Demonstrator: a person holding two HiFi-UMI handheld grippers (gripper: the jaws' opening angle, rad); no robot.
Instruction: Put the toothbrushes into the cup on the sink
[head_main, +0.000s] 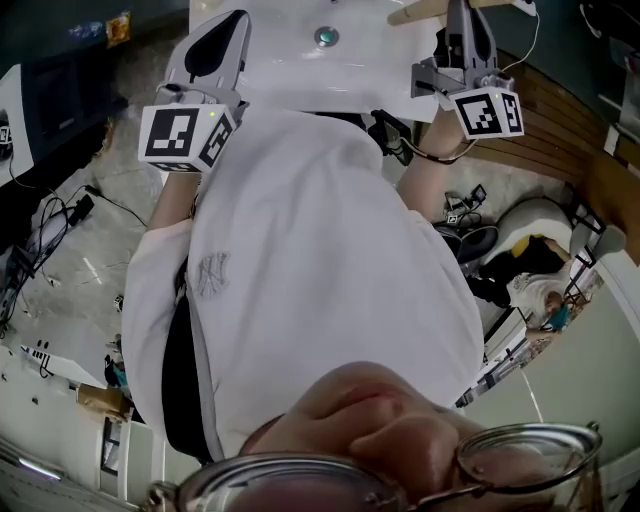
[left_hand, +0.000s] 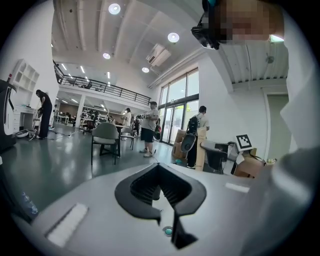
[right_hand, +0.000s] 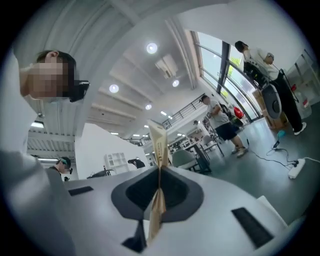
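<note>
White sink (head_main: 285, 55) below; left gripper (left_hand: 159, 192) jaws apart, empty; right gripper (right_hand: 159, 192) jaws clamped on wooden toothbrush (right_hand: 158, 142).

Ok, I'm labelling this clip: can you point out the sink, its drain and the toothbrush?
sink (head_main: 290, 70), head view, bare white basin.
drain (head_main: 326, 37), head view, middle of its round cap.
toothbrush (right_hand: 158, 142), right gripper view, upper part of the tan handle.

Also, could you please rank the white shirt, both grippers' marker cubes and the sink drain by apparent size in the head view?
1. white shirt, by far.
2. left marker cube.
3. right marker cube: looks smaller, though distance from the camera may account for that.
4. sink drain.
</note>
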